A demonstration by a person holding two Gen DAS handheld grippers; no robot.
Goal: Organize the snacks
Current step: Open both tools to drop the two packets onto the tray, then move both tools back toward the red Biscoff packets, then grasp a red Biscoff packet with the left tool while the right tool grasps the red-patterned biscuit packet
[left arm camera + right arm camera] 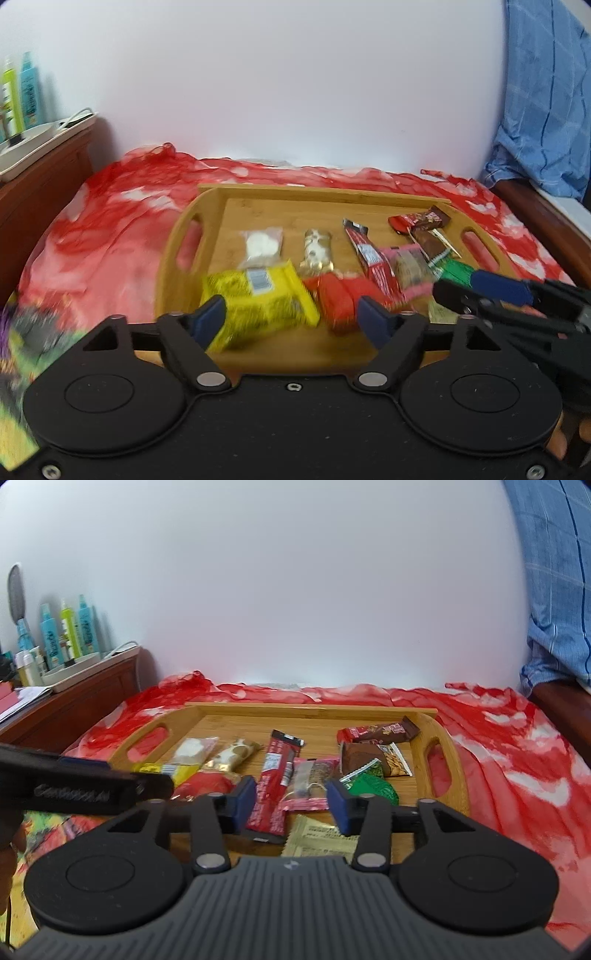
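A wooden tray (207, 195) (436, 720) lies on a red bedcover and holds several snacks. My left gripper (291, 317) is open above the tray's near edge, its jaws on either side of a yellow packet (258, 295) and a red packet (340, 299). My right gripper (291, 797) is open and empty over a long red bar (273, 786) and a pink packet (314, 782). A green packet (373, 784), brown bars (380, 733), a clear bag of white sweets (260, 243) and a gold packet (317, 836) also lie on the tray. The right gripper shows in the left wrist view (461, 291).
A red patterned bedcover (517, 760) covers the bed. A wooden side table (74, 705) at the left carries a white tray of bottles (66, 635). A blue cloth (546, 103) hangs at the right. A colourful bag (14, 354) lies at the near left.
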